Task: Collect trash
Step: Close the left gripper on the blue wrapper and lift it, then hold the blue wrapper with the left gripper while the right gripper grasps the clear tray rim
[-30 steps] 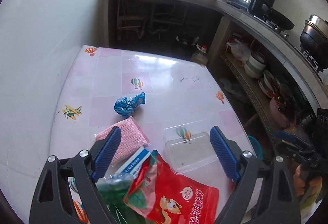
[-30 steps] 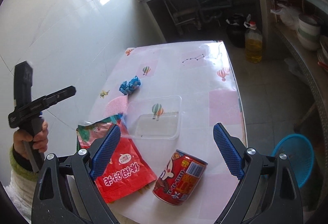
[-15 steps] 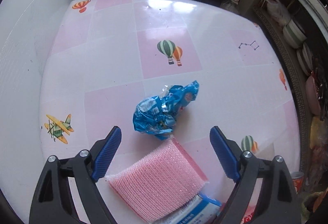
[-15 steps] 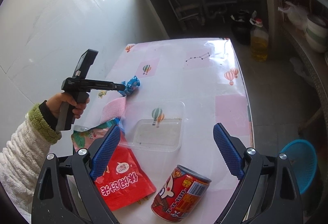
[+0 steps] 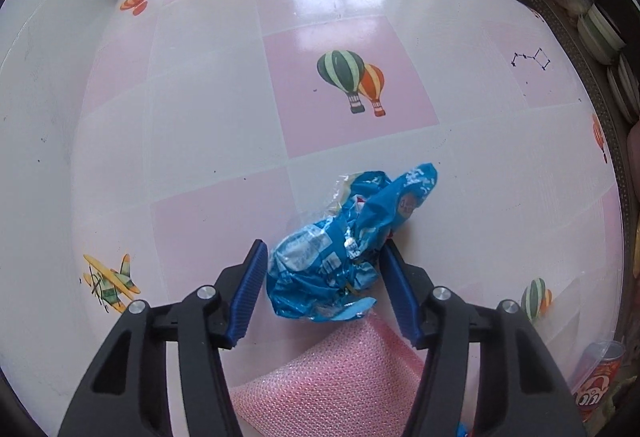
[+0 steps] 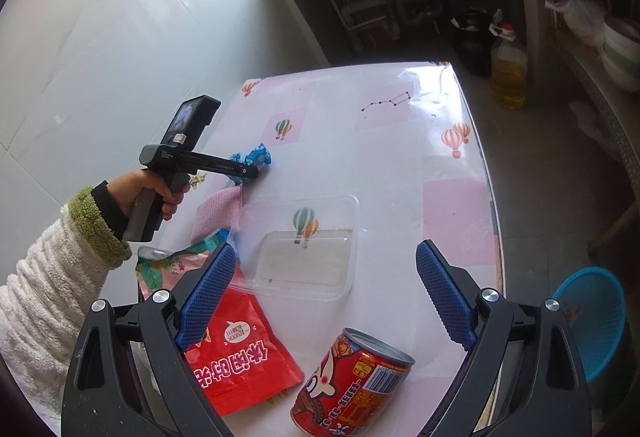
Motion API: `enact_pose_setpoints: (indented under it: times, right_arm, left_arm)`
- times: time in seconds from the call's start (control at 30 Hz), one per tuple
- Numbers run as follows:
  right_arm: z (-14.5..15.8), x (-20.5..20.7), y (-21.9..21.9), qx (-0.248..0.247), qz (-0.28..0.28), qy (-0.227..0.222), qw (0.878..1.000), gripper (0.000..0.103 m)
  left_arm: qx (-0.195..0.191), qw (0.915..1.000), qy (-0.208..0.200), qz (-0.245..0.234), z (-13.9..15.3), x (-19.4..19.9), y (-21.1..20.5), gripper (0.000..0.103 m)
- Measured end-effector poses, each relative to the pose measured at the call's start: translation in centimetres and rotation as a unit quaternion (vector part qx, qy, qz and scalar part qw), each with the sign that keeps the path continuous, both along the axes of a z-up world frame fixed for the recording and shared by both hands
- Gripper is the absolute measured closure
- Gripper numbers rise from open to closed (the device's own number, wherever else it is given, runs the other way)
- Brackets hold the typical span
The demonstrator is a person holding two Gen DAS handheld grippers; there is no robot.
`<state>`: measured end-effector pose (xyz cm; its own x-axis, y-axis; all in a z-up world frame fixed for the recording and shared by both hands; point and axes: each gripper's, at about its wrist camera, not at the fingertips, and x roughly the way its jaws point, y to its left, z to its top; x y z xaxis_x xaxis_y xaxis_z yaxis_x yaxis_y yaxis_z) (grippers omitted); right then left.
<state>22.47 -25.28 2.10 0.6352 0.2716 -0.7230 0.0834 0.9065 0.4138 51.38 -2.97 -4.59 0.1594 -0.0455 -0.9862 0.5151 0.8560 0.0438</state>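
A: Left claw point(image 5: 322, 287) points straight down at the tabletop point(image 5: 200, 141), and its jaws are closing with the blue wrapper point(image 5: 340, 249) between them.

B: Are the pads on it?

A: The right-hand pad looks to touch the crumpled edge; the left-hand pad stands just beside it with a thin gap. So it is not clamped (not on both sides, at least).

B: Where does the wrapper lie?

A: On the tabletop, on a white square, just below the printed balloons. Part of it sticks out past the fingertips. A pink cloth point(image 5: 332, 385) lies just behind it, touching or nearly so.

B: And from the right wrist view?

A: A hand point(image 6: 154, 193) in a white fleecy sleeve with a green cuff holds the left claw's grip; the wrapper point(image 6: 256, 157) shows at its tip, near the wall side of the tabletop.

B: The right claw?

A: Right claw point(image 6: 322, 297) hangs above the near end of the tabletop, jaws wide apart, with nothing between the pads. It tilts down.

B: What sits under it?

A: A clear tray point(image 6: 308, 249), lying flat in the middle. A red bag point(image 6: 236, 361) lies by the left pad, and a red can point(image 6: 354, 383) lies on its side near the front edge, its open end up and to the right.

B: Anything off the tabletop?

A: A blue basket point(image 6: 592, 321) on the floor to the right, and an oil bottle point(image 6: 508, 71) on the floor past the far end.
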Motion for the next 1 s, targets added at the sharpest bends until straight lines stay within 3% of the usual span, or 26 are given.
enact_pose_setpoints:
  times: [0.4, 0.63, 0.8, 1.0]
  right_arm:
    - [0.0, -0.1, -0.1, 0.004, 0.001, -0.001, 1.0, 0.015]
    - [-0.3, 0.8, -0.5, 0.009, 0.0, 0.007, 1.0, 0.019]
    - [-0.8, 2.1, -0.2, 0.003, 0.008, 0.015, 1.0, 0.028]
    - [-3.5, 5.1, 0.6, -0.02, 0.021, 0.062, 0.998, 0.044]
  left_arm:
    - [0.006, 0.999, -0.043, -0.013, 1.2, -0.7, -0.3, 0.073]
    - [-0.019, 0.9938, -0.11, 0.007, 6.2, -1.7, 1.5, 0.076]
    - [-0.075, 0.9855, -0.15, 0.026, 10.9, -5.0, 4.1, 0.076]
    - [-0.144, 0.9747, -0.17, 0.015, 14.4, -11.0, 4.8, 0.076]
